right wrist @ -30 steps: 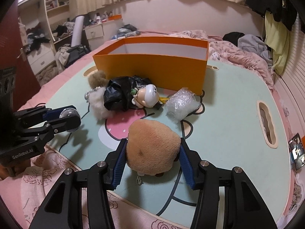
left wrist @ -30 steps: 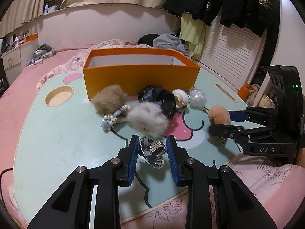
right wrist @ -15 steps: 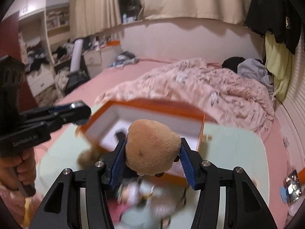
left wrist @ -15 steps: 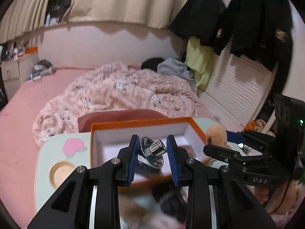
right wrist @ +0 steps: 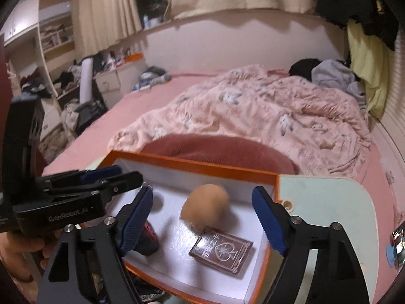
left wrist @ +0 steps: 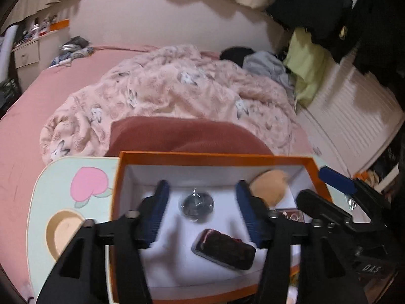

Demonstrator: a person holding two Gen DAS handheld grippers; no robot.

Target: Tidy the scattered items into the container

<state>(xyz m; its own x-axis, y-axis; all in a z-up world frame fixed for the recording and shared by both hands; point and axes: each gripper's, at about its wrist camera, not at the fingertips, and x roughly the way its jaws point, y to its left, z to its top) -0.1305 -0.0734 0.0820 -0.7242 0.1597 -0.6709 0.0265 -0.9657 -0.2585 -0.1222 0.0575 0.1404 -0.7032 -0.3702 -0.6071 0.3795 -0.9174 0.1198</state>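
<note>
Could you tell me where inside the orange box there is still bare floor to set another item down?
In the orange box, the white floor along the left wall is bare, as is the strip between the silver knob and the dark case. The right end is crowded: tan plush ball and card pack lie close together.

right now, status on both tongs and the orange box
Left tongs and right tongs opening, nothing gripped. Shiny metal knob and tan plush ball inside orange cardboard box. Nothing blocking.
</note>
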